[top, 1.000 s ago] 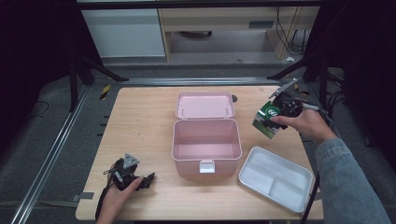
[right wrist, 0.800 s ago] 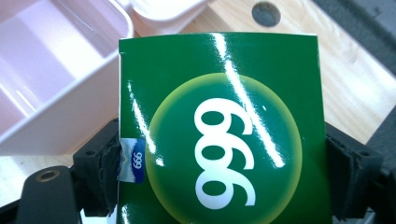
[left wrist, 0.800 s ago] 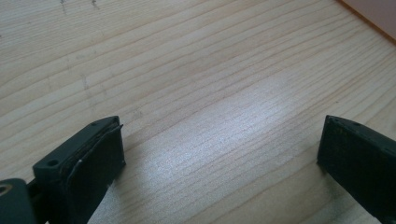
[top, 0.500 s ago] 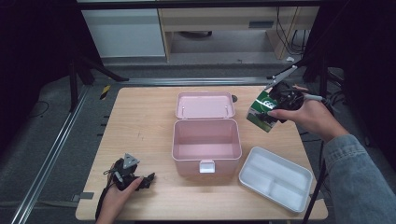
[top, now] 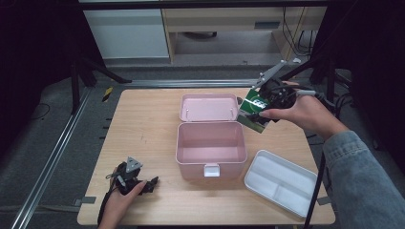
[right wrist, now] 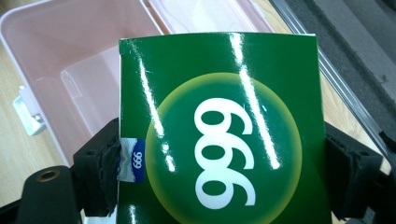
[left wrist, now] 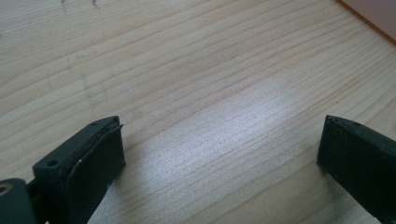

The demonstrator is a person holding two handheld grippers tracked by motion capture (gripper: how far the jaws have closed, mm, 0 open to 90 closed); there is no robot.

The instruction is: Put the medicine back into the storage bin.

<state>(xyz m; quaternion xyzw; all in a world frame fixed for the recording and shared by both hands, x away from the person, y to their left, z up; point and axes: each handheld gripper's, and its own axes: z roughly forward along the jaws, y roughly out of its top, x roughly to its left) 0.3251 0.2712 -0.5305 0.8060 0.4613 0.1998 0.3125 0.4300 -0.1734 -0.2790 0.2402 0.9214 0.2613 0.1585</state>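
A glossy green carton (right wrist: 219, 93) printed with white "999" sits between the jaws of my right gripper (right wrist: 219, 179), both pads pressing its sides. In the high view that gripper (top: 261, 109) holds the green carton (top: 253, 110) in the air, tilted, just right of the upright lid (top: 208, 107) of the open pink box (top: 179, 143). The box's inside is bare. My left gripper (top: 149, 183) lies on the table near the front left edge, in a hand. In its own view the left gripper (left wrist: 219, 154) stands open over bare wood.
A white divided tray (top: 251, 177) lies at the front right of the wooden table (top: 143, 124), beside the pink box. A white latch (top: 211, 170) hangs on the box's front wall. Dark stands and metal rails flank the table.
My right gripper has risen with the green carton and moved farther from the person, staying right of the pink box's lid. The left gripper has stayed where it was.
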